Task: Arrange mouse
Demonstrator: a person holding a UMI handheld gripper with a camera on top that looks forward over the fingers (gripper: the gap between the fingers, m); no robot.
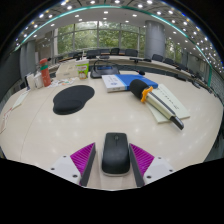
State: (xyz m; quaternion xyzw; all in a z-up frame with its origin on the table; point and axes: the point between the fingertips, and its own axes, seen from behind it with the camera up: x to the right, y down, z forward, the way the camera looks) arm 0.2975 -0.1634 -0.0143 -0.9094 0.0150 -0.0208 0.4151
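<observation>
A black computer mouse (116, 153) lies on the pale table (60, 135) between my gripper's (116, 150) two fingers, its front end reaching a little past the fingertips. The pink pads (84, 157) stand on both sides of it with a narrow gap showing, so the fingers are open about it. A black, rounded mouse pad (73, 98) lies on the table well beyond the fingers, to the left.
Beyond the fingers to the right lie white papers with a dark tool with an orange part (150, 92) and a blue-and-white box (116, 83). Bottles (44, 72) and small items stand at the far left. Office desks and windows are behind.
</observation>
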